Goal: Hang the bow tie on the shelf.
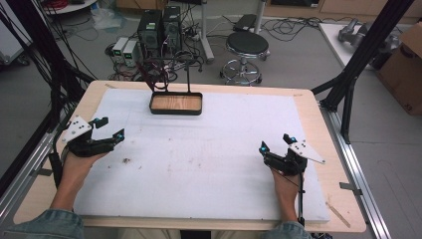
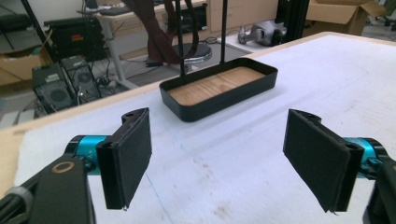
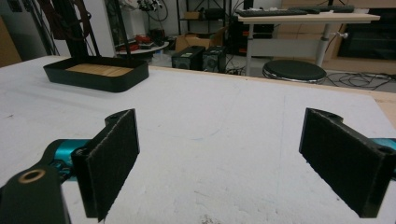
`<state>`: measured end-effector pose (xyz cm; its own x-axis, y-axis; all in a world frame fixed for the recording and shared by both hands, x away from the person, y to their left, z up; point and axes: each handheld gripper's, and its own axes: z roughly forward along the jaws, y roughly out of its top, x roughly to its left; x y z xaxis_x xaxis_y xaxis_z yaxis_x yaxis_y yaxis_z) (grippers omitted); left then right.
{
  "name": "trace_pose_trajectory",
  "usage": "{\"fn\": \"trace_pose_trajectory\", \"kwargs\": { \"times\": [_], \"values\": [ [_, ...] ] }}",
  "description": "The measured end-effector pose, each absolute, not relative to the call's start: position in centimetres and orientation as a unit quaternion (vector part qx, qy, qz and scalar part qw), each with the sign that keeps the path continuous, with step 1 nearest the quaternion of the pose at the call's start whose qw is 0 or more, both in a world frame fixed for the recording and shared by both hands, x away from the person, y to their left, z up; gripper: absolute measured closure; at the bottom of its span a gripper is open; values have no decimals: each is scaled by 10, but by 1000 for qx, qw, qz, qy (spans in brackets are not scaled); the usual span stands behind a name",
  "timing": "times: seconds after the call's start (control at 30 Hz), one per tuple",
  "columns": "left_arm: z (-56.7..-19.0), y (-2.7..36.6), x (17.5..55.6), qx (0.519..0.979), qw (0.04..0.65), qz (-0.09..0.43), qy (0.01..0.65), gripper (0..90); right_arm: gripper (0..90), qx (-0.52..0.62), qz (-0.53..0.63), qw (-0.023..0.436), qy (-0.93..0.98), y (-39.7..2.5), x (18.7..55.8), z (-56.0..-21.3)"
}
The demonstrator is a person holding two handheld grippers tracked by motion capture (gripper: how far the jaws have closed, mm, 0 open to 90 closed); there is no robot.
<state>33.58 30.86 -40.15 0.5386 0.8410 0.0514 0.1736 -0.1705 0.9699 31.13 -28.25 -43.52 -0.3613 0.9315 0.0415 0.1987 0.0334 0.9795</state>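
White foam [image 1: 199, 159] covers the table. Far back sits a black tray [image 1: 176, 103] with a wood bottom. Left gripper [image 1: 111, 130] and right gripper [image 1: 275, 143] both hold nothing, jaws spread wide.

High view: fixed overhead, on the person's side, looking forward and down across the whole white mat [image 1: 199, 149] to the floor beyond. Left gripper view: low, close to the mat, looking along its own fingers [image 2: 130, 156]; black tray [image 2: 219, 88] sits ahead between them, near. Right gripper view: equally low; the tray [image 3: 95, 72] lies well ahead, beyond its left finger [image 3: 112, 163]. All three views share tray, mat and stool [image 1: 247, 45].
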Motion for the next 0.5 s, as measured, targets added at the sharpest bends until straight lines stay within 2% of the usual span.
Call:
{"fn": "trace_pose_trajectory", "kwargs": {
  "times": [0.5],
  "values": [
    [-417,312,330,702,510,324,377,241,113,448,532,344,631,-282,312,-435]
  ]
}}
